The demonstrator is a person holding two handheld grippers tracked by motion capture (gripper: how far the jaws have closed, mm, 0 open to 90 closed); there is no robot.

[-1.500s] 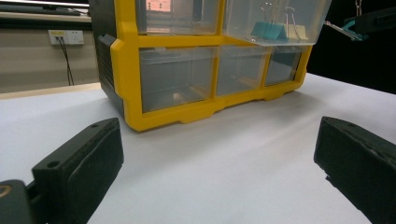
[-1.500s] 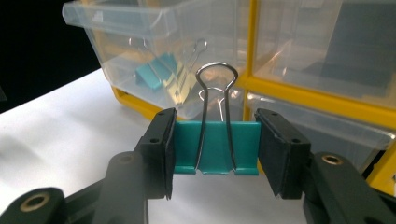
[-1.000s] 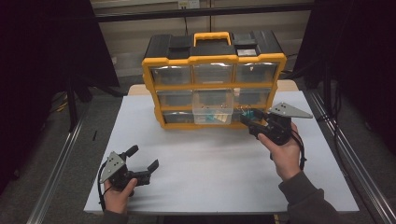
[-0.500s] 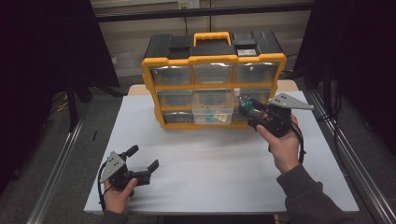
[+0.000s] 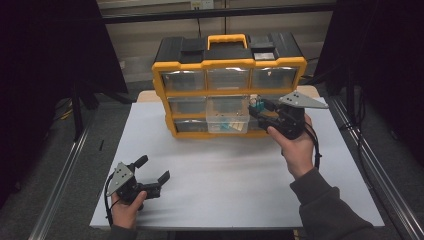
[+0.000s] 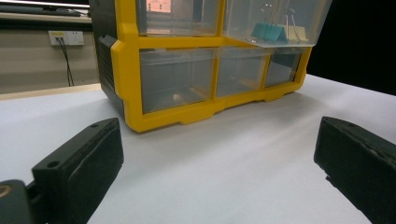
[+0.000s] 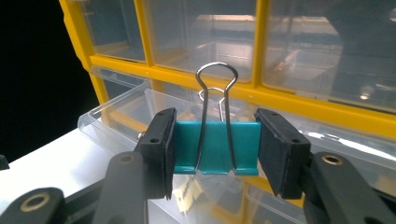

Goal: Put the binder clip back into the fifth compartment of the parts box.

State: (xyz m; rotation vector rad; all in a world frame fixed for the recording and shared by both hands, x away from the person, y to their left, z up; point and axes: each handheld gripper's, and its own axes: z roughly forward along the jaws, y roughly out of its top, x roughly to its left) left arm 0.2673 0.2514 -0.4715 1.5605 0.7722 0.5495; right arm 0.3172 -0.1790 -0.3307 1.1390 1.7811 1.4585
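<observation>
A yellow and black drawer cabinet [image 5: 227, 65] stands at the back of the white table [image 5: 230, 175]. Its middle clear drawer [image 5: 227, 116] is pulled out and holds a teal binder clip [image 6: 268, 31] and other clips. My right gripper [image 5: 256, 106] hangs at the drawer's right rim, shut on a teal binder clip [image 7: 215, 147] with its wire handles up. In the right gripper view the clip sits squarely between the two pads [image 7: 161, 144], above the open drawer [image 7: 140, 109]. My left gripper [image 5: 150, 172] rests open near the table's front left corner, nothing between its jaws.
Metal rails [image 5: 60, 180] run along both sides of the table. The cabinet's other clear drawers [image 6: 175, 79] are closed. A wall socket [image 6: 65, 37] shows behind the table in the left gripper view. White tabletop lies between the two grippers.
My right gripper has carried the teal clip up and to the left, from beside the cabinet's lower right to the rim of the open drawer. The left gripper has stayed put.
</observation>
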